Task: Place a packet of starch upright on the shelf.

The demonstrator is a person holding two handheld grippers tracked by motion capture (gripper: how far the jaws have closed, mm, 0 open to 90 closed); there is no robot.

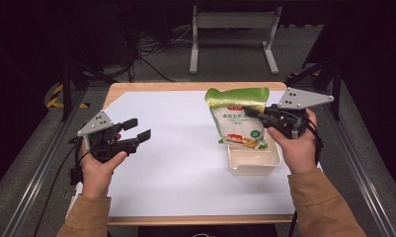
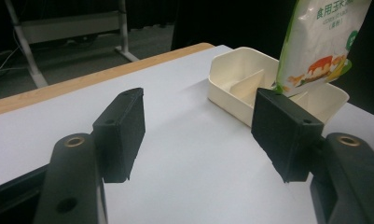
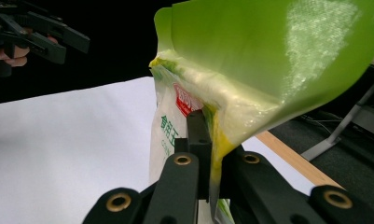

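Observation:
A green and white food bag [image 1: 237, 116] hangs upright over a cream divided box [image 1: 255, 160] at the table's right. My right gripper [image 1: 252, 113] is shut on the bag's right edge near the top; in the right gripper view the bag [image 3: 250, 79] is pinched between the jaws of that gripper [image 3: 208, 140]. The bag's lower end [image 2: 315, 51] dips over the box [image 2: 250, 88] in the left gripper view. My left gripper [image 1: 137, 130] is open at the table's left, above the white sheet, with nothing between its fingers [image 2: 124, 126].
A white sheet [image 1: 185, 148] covers the wooden table [image 1: 151, 86]. Beyond the far edge stands a grey metal frame [image 1: 232, 34] with cables on the floor. Dark stands flank the table on both sides.

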